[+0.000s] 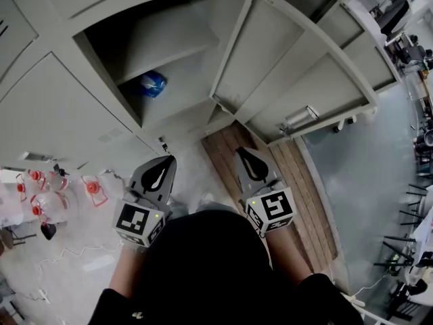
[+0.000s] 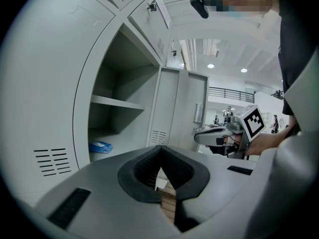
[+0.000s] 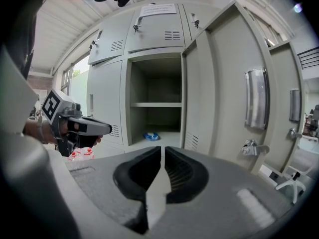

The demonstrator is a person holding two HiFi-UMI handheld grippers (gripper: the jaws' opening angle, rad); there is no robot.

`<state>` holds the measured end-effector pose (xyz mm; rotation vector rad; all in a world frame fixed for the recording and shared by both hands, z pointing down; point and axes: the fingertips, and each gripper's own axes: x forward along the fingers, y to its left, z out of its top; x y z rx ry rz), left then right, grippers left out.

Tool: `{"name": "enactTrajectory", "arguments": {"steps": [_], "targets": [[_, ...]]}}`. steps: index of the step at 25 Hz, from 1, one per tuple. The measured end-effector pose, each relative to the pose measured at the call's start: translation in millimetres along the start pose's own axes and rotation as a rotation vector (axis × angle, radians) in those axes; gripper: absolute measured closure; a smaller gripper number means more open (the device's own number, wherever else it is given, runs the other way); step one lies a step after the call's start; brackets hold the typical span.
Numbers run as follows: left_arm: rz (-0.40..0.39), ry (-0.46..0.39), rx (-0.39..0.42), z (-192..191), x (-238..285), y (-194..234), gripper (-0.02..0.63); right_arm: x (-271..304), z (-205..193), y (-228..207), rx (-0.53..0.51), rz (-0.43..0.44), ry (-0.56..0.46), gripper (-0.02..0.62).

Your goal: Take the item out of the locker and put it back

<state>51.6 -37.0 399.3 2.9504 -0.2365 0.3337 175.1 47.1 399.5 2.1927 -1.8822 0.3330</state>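
A blue crumpled item (image 1: 152,83) lies on the floor of the open locker (image 1: 101,46), below its shelf. It also shows in the left gripper view (image 2: 99,147) and the right gripper view (image 3: 151,136). Both grippers hover side by side in front of the locker, well short of the opening. My left gripper (image 1: 166,160) (image 2: 160,147) is shut and holds nothing. My right gripper (image 1: 242,152) (image 3: 163,148) is shut too, with nothing between its fingers. Each gripper sees the other from the side.
The locker door (image 1: 270,59) stands swung open to the right of the opening. A wooden board (image 1: 291,188) lies on the floor under the right gripper. Bottles with red caps (image 1: 47,195) stand at the left. Closed locker doors surround the opening.
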Motion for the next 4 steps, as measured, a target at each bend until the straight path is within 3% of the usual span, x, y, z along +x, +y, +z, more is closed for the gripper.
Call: {"name": "enactTrajectory", "arguments": {"steps": [4], "targets": [[0.006,0.001,0.003,0.5,-3.3,-1.6,0.597,-1.6,0.4,1.5,0.001,0.007,-0.001,0.576]]}}
